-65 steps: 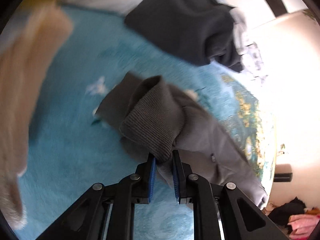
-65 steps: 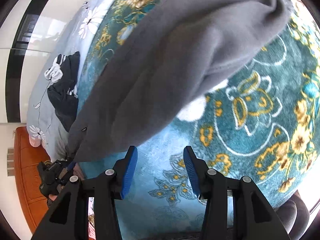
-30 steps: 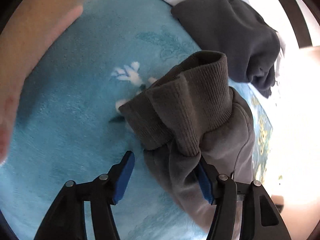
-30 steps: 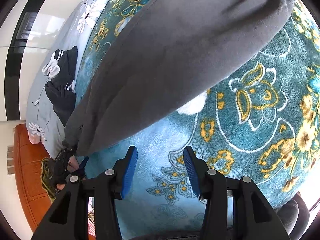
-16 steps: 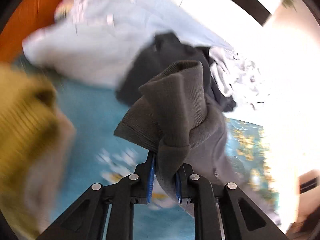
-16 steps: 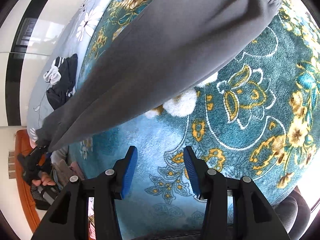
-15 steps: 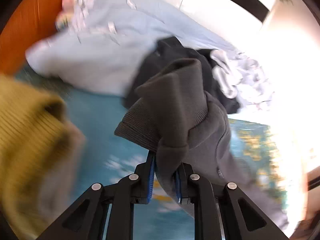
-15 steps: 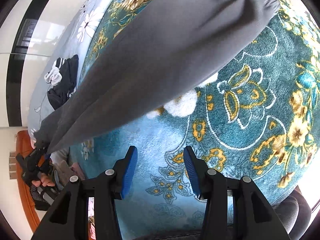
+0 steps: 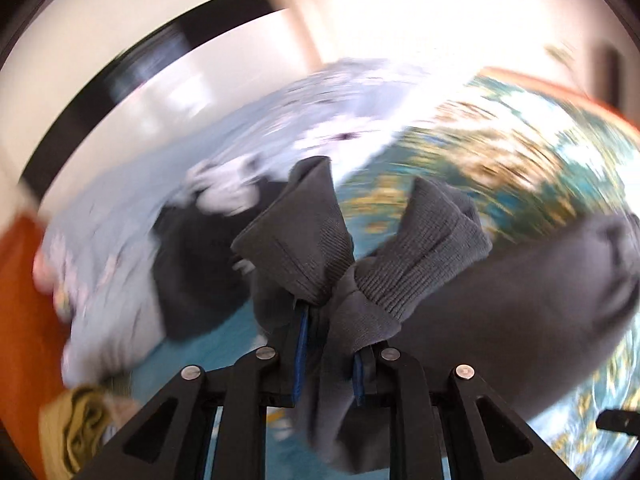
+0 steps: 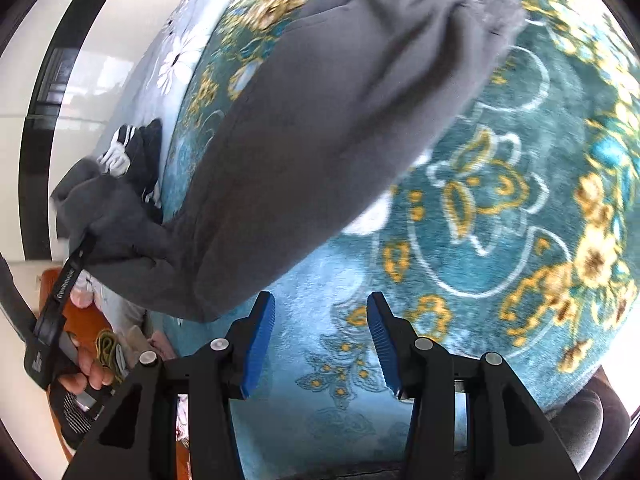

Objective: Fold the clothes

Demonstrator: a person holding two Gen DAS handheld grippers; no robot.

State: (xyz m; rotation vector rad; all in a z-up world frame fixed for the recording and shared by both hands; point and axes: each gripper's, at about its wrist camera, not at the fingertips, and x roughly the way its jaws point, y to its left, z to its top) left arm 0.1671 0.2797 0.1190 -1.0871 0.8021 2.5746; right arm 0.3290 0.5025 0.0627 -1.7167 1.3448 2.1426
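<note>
Grey sweatpants (image 10: 328, 128) stretch across the teal floral blanket (image 10: 520, 208), waistband at the far upper right. My left gripper (image 9: 328, 344) is shut on their two ribbed ankle cuffs (image 9: 424, 256), bunched between the jaws and lifted off the bed. It also shows in the right wrist view (image 10: 64, 280), at the left, holding the leg ends. My right gripper (image 10: 320, 344) is open and empty, hovering over the blanket just in front of the pants' near edge.
A dark garment (image 9: 192, 264) with white stripes lies beyond the pants on a pale blue floral sheet (image 9: 112, 304). A yellow knit item (image 9: 80, 428) is at the lower left. An orange wooden bed frame (image 9: 20, 320) runs along the left.
My left gripper has swung right with the cuffs, lifting the leg ends higher and toward the waistband. The pants slacken and bunch. My right gripper has stayed open and still.
</note>
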